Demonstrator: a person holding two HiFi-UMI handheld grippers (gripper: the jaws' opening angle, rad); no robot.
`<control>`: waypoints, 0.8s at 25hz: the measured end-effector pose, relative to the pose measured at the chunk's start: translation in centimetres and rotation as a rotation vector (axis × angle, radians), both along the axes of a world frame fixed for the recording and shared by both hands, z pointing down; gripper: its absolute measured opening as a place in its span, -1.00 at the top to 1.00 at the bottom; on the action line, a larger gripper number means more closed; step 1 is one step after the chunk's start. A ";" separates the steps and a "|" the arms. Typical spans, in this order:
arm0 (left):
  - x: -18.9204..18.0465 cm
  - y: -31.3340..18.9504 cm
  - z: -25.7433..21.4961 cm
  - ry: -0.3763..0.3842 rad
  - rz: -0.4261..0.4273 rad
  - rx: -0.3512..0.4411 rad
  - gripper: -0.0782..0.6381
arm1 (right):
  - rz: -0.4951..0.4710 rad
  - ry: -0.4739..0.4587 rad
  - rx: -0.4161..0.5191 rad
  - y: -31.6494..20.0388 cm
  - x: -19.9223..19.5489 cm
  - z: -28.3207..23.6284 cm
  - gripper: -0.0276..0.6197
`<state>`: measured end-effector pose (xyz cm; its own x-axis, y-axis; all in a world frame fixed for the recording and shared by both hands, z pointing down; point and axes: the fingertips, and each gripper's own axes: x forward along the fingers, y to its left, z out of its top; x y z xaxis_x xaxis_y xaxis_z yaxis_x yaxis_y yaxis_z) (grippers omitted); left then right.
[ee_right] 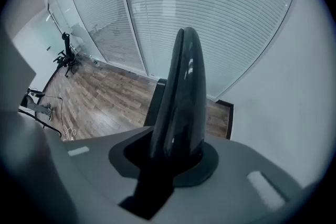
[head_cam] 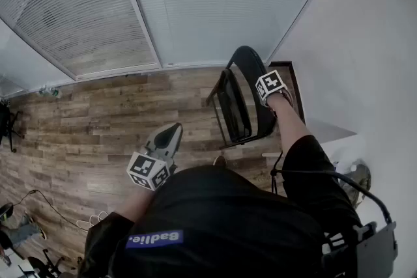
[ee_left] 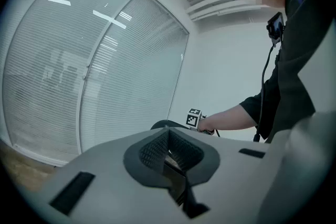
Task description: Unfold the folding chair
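Head view: left gripper (head_cam: 171, 133), jaws pressed together and empty, held above the wood floor (head_cam: 85, 120). Right gripper (head_cam: 269, 91) points steeply down onto the top edge of the black folding chair (head_cam: 242, 104). The chair stands directly beneath it, well to the right of the left gripper, beside the white wall (head_cam: 365, 42).

Left gripper view: jaws closed on nothing; chair top and right gripper ahead, slightly right; window blinds (ee_left: 105, 71) to the left.

Right gripper view: jaws pinch the chair's backrest rim, which rises between them; floor beyond.
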<state>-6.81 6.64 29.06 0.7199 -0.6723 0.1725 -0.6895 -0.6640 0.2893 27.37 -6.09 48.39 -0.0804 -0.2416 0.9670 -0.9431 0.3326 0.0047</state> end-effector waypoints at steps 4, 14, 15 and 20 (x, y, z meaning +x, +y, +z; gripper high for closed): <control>-0.5 -0.1 -0.1 0.001 -0.003 -0.004 0.77 | 0.002 -0.001 0.002 0.0 -0.1 -0.1 0.65; -0.5 -0.1 0.9 0.012 0.011 -0.034 0.77 | -0.002 -0.003 -0.007 0.3 -0.4 0.2 0.64; -0.4 -0.1 1.1 0.013 0.014 -0.040 0.77 | -0.003 -0.003 -0.009 0.4 -0.4 0.3 0.64; 0.2 -1.2 1.9 0.016 0.039 -0.052 0.77 | -0.002 -0.006 0.003 -0.6 -0.3 0.0 0.64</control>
